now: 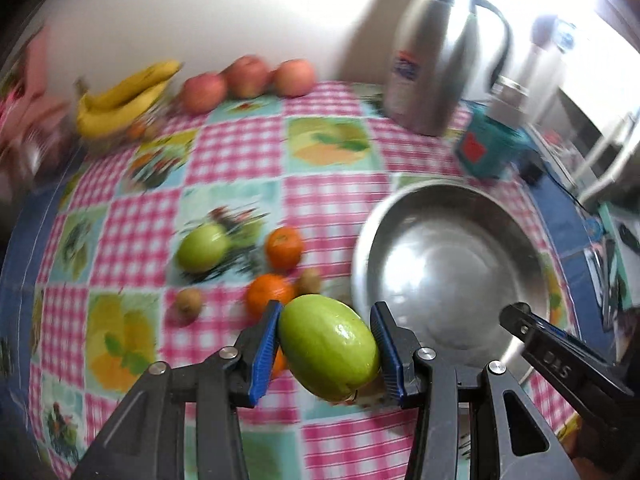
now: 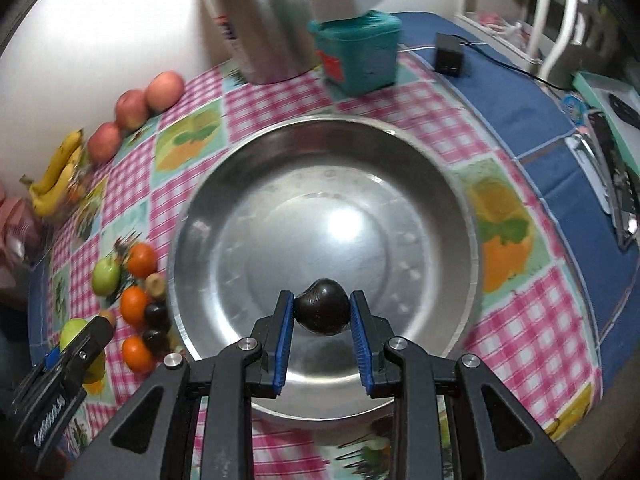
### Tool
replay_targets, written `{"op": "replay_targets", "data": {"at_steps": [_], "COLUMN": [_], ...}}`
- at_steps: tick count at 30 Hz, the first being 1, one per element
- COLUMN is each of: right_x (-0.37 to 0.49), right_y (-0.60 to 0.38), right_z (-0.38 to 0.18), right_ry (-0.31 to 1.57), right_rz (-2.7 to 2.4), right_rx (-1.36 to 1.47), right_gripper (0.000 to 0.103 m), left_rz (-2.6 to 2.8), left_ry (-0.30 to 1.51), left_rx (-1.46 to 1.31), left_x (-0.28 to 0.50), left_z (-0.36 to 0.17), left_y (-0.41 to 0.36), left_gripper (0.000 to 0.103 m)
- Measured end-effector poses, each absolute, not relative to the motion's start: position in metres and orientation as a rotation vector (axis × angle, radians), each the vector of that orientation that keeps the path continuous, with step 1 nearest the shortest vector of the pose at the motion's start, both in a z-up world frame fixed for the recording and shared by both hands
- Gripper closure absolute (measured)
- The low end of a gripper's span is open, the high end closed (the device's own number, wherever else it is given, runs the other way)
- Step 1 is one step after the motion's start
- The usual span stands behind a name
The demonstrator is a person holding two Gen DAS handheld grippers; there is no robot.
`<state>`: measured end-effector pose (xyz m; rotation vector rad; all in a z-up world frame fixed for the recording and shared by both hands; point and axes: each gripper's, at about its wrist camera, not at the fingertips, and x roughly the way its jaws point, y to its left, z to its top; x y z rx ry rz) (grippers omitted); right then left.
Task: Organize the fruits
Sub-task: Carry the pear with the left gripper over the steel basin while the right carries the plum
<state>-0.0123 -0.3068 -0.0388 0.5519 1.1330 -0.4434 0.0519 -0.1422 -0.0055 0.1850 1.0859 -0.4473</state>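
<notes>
Over checkered tablecloth (image 1: 236, 144), left gripper (image 1: 326, 350) clamps a green fruit (image 1: 328, 348) at 6 o'clock, right gripper (image 2: 322, 314) pinches a dark fruit (image 2: 321, 307) above the steel bowl (image 2: 224, 216).

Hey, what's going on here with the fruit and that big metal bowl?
A person is sorting fruit with two handheld grippers. The left gripper is shut on a green fruit, above the checked tablecloth beside the steel bowl. The right gripper holds a small dark fruit over the bowl, which has nothing in it yet. Oranges, another green fruit and small brown fruits are on the cloth; bananas and apples sit by the wall.
</notes>
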Motion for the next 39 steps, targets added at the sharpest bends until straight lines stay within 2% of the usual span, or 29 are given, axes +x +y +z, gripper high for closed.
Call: {"op": "replay_targets", "data": {"at_steps": [11,24,39], "right_x": [-0.026,-0.027,-0.029], "right_y": [-0.332,-0.332,-0.333], "right_z": [-0.043,-0.068,-0.067], "right_ry": [1.120,1.227,1.243], "right_rz": [-0.503,-0.502,-0.503], "right_rx": [0.612,0.626,0.623], "right_gripper": [0.074,0.073,0.073], "left_rz": [-0.578,-0.579,-0.582], "left_ry": [1.002,1.028,1.048], "left_rx": [0.297,0.322,0.322], "left_x": [0.028,0.026,0.027], "left_z": [-0.017,-0.039,-0.043], "left_y": [-0.194,-0.198,-0.198], "left_gripper": [0.055,0.055,0.055]}}
